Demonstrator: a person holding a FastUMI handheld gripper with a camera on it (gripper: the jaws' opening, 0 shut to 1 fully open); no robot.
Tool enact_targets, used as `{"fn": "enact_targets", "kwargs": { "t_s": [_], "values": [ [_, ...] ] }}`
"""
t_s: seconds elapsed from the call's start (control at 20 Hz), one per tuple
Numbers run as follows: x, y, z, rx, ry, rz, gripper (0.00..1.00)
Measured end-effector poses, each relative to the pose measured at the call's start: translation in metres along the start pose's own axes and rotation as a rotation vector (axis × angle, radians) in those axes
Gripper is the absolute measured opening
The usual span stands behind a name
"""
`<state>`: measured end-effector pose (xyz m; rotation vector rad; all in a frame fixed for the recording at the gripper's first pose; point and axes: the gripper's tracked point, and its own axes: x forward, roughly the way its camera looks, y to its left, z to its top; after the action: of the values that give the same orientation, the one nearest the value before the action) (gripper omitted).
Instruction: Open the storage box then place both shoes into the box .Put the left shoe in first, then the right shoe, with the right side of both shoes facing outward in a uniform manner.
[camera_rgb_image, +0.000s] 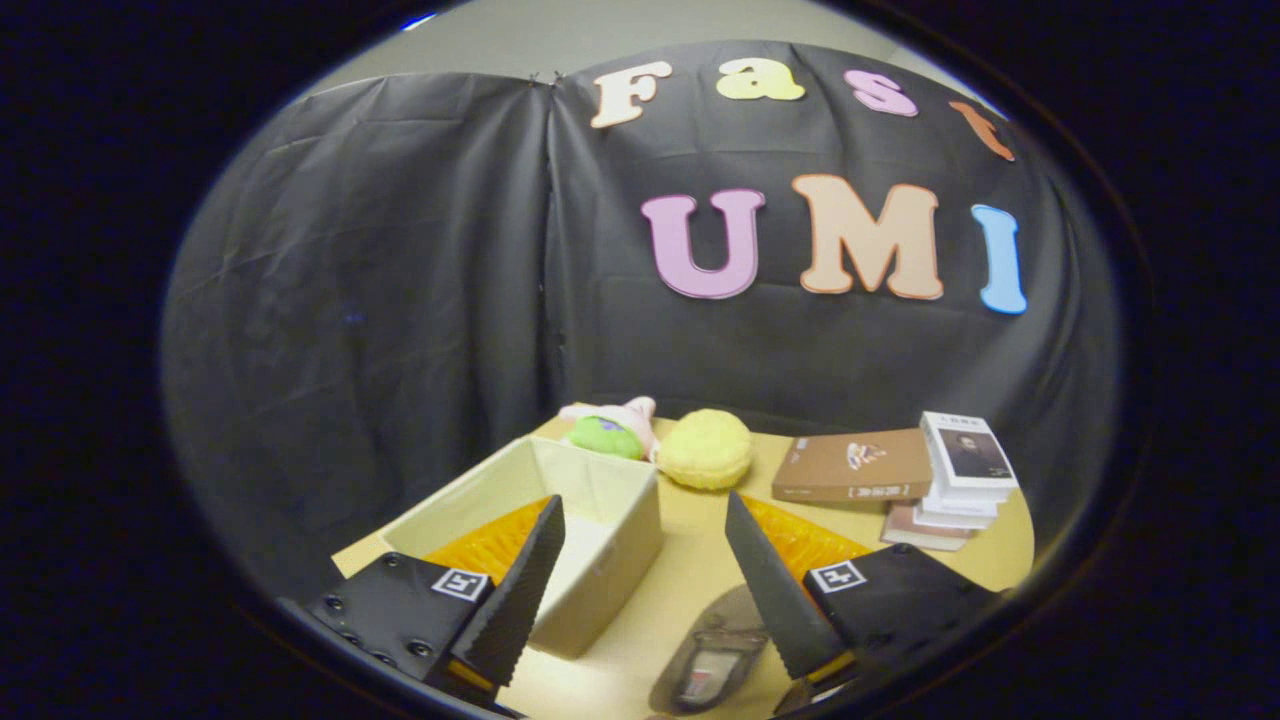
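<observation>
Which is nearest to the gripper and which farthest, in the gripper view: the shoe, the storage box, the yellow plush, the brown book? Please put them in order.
The gripper is open, holding nothing.
1. Shoe: on the table between the fingers, closest.
2. Storage box: open, just ahead, by one finger.
3. Yellow plush: beyond the box.
4. Brown book: beyond the other finger, beside the plush; these last two are too close to call.

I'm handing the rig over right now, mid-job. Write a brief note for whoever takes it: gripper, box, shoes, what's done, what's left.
Gripper: open, holding nothing, raised above the table.
Storage box: already open, under the left finger; no shoe can be seen in the part that shows.
One shoe: on the table beside the box, between the fingers, opening up. Which shoe it is cannot be told.
Done: box opened.
Left: left shoe in first, then right, right sides outward.
</observation>
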<state>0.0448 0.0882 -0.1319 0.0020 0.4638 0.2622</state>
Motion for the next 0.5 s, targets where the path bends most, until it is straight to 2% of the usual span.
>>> {"fn": "enact_targets", "kwargs": {
  "t_s": [0.25, 0.5],
  "values": [
    [-0.003, -0.049, -0.058, 0.036, 0.107, -0.037, 0.99],
    [0.005, -0.069, -0.133, 0.075, 0.269, -0.034, 0.99]
  ]
}}
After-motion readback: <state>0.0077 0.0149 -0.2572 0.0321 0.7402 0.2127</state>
